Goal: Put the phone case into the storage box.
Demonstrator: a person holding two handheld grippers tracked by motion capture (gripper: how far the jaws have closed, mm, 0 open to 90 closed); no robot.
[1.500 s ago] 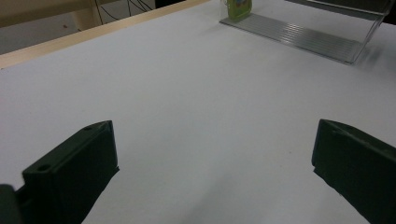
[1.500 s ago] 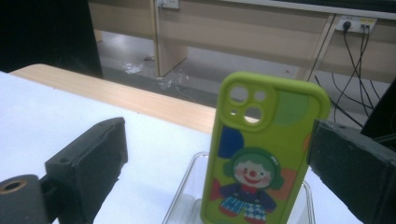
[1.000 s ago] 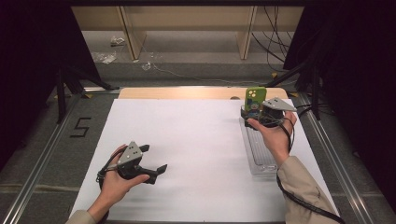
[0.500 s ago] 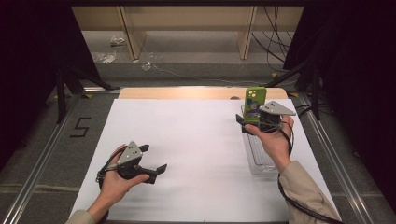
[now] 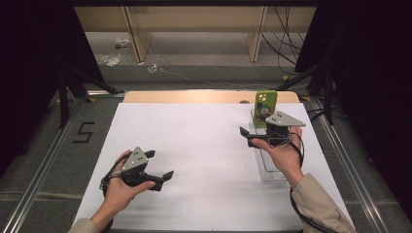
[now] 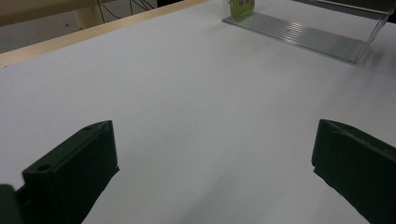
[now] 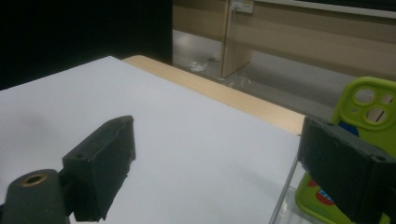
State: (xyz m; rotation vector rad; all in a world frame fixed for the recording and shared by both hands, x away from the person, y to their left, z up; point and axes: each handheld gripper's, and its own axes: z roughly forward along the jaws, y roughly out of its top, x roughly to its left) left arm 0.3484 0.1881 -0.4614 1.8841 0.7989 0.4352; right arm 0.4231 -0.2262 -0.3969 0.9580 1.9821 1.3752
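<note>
Lime-green phone case [image 5: 266,108] stands upright at the far end of the clear ridged plastic rack [image 5: 266,167]. My right gripper [image 5: 252,137] sits just beside the case on its table-centre side, jaws apart and holding nothing, having just narrowed slightly. To re-grip cleanly, I'd square the jaws to the case's flat faces. Left gripper [image 5: 158,164] rests released, well apart from the case.

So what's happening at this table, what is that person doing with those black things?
A person holds a two-jaw tool in each hand over a white-covered table. The right tool, jaws open and empty, sits beside a green phone case standing upright in a clear plastic holder. The left tool hovers open over the bare sheet, far from both.
</note>
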